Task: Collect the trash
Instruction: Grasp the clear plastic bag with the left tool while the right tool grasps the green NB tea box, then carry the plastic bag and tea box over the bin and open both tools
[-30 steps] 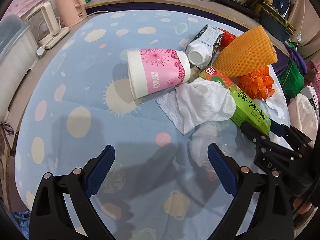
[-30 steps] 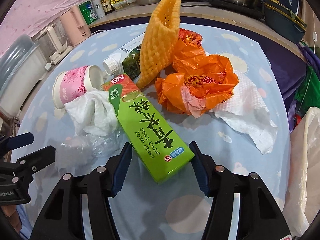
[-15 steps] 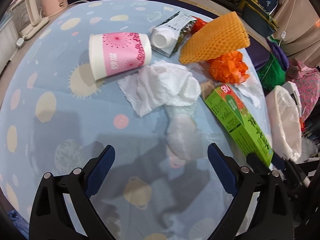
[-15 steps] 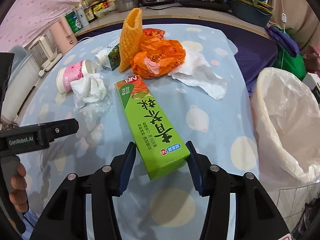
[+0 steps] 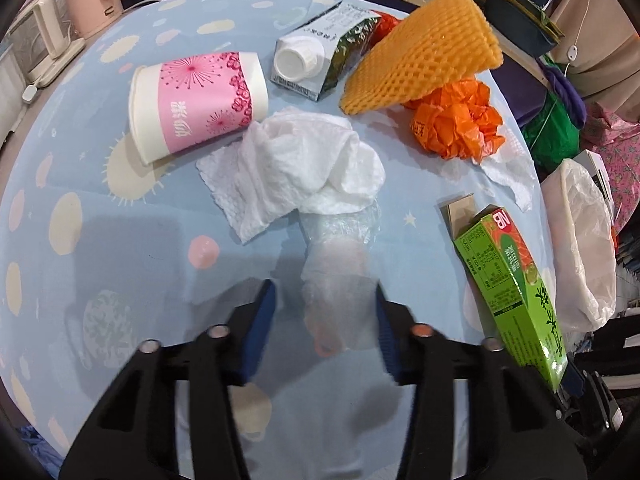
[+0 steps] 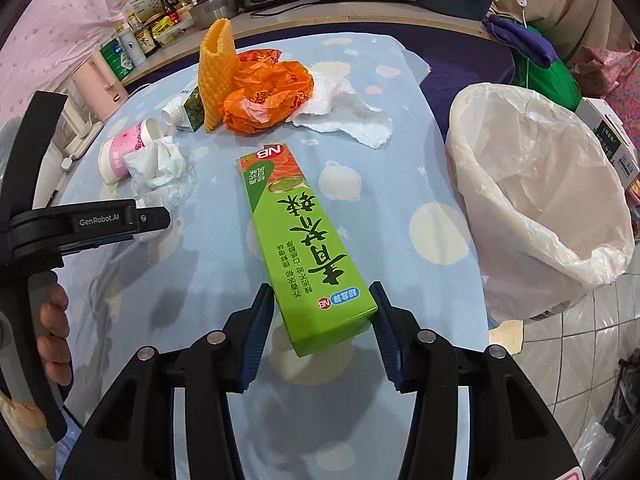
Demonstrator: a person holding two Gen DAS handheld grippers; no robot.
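Green carton point(image 6: 306, 240) is pinched at its near end by the right gripper point(image 6: 320, 320), pads on both sides, lifted off the table point(image 6: 400, 168) and close to the lined bin point(image 6: 540, 208) at the table's edge. Not over the rim yet, so nothing has been dropped. The bin looks empty as far as the liner shows.

Left gripper point(image 5: 325, 324) has just been closing around the clear plastic wrap point(image 5: 338, 276). The wrap sits between the jaws, but I can't tell whether the pads press on it yet (film is see-through and blurred).

Still on the table: pink paper cup point(image 5: 196, 104) on its side, crumpled tissue point(image 5: 304, 168) touching the wrap, small milk carton point(image 5: 320, 64), yellow foam net point(image 5: 424, 68), orange bag point(image 5: 456, 124), second tissue point(image 5: 508, 172) beside it.

Judgement: early stage. First item is in transit, a second is being grabbed, and six are untouched.
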